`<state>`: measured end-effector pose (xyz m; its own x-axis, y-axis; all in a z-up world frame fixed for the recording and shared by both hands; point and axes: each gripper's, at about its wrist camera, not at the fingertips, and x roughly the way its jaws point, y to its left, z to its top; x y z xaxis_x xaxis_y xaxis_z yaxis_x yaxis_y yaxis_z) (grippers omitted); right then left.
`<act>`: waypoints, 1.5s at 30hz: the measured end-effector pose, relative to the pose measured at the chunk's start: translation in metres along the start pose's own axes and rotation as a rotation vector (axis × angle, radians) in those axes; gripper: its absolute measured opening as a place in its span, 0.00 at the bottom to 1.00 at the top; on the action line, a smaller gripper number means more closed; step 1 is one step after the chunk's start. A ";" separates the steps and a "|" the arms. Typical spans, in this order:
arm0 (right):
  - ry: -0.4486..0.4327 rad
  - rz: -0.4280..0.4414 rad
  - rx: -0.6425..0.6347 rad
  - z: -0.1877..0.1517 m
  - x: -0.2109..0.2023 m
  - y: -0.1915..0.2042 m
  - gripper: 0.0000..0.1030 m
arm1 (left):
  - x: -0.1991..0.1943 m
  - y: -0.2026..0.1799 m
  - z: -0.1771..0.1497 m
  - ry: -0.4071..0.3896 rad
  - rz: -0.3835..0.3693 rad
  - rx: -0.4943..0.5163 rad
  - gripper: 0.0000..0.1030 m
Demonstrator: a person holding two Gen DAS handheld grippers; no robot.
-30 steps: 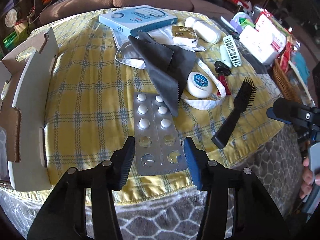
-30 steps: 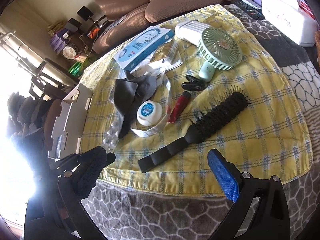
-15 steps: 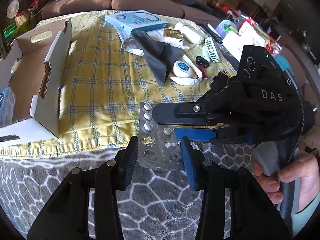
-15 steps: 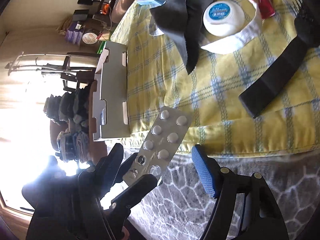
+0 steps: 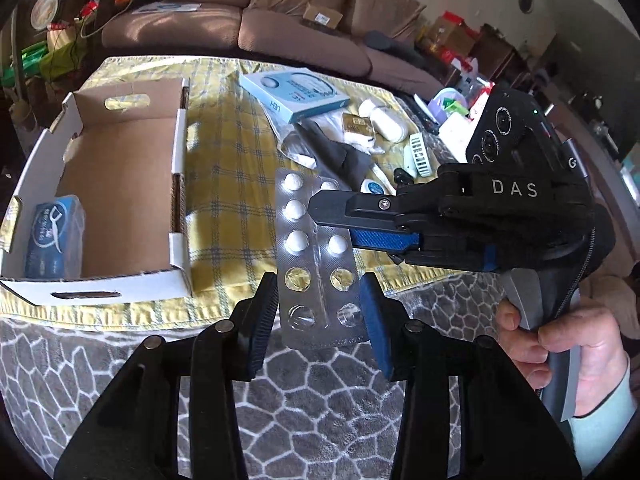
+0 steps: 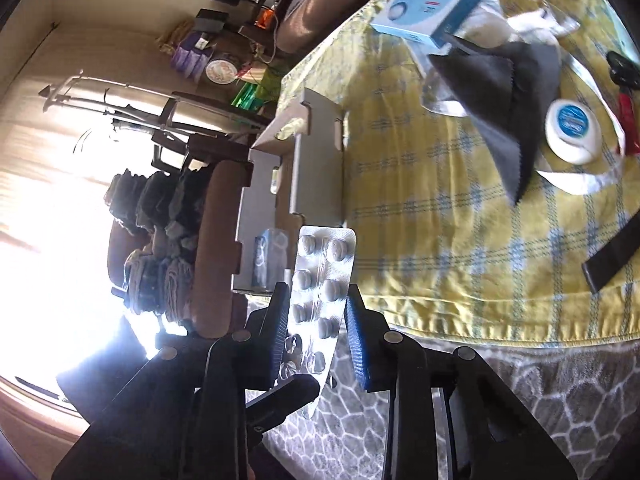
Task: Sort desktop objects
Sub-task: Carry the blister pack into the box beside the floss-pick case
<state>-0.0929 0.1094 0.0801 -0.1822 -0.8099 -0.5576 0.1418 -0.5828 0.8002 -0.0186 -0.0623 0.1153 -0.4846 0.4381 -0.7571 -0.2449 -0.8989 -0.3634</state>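
A silver blister pack (image 5: 316,256) with several white pills hangs in the air over the table's near edge. My left gripper (image 5: 320,304) is shut on its lower end, pads on the two long edges. My right gripper (image 5: 348,224) reaches in from the right at the pack's upper half. In the right wrist view the blister pack (image 6: 320,280) stands between the jaws of the right gripper (image 6: 318,312), which are closing, and the pads touch its edges. The left gripper (image 6: 292,392) shows below it. An open cardboard box (image 5: 178,184) to the left holds a blue packet (image 5: 52,236).
On the yellow checked cloth (image 5: 232,184) lie a flat blue box (image 5: 294,94), a grey wipe (image 5: 344,156), a round white floss case (image 6: 574,130), a black brush handle (image 6: 612,256) and small items. A person's hand (image 5: 560,340) holds the right gripper. A sofa stands behind.
The left gripper lifted the blister pack off the cloth and drew it back past the table's near edge. The right gripper swung in from the right and narrowed its wide jaws around the pack.
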 end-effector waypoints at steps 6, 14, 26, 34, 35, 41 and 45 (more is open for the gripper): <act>-0.005 0.049 -0.056 0.019 0.041 0.060 0.27 | -0.042 0.043 0.017 -0.039 0.041 -0.003 0.35; 0.003 0.030 -0.068 0.021 0.068 0.078 0.27 | -0.058 0.073 0.016 -0.050 0.060 -0.020 0.35; -0.056 -0.189 -0.109 0.018 -0.003 0.021 0.44 | -0.082 0.122 0.033 -0.106 0.069 -0.142 0.63; -0.121 -0.230 -0.125 0.023 -0.040 0.006 0.57 | -0.084 0.115 0.053 -0.107 0.149 -0.093 0.78; -0.125 -0.233 -0.119 0.023 -0.043 0.004 0.57 | -0.080 0.112 0.054 -0.099 0.177 -0.075 0.78; -0.101 -0.223 -0.136 0.016 -0.047 0.005 0.59 | -0.058 0.138 0.053 0.002 0.300 -0.083 0.62; -0.080 -0.199 -0.158 0.012 -0.038 0.014 0.60 | -0.045 0.158 0.051 0.079 0.313 -0.104 0.50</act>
<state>-0.0953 0.1327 0.1149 -0.2971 -0.6743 -0.6761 0.2442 -0.7381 0.6289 -0.0779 -0.2240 0.1197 -0.4554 0.1424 -0.8788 -0.0056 -0.9876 -0.1571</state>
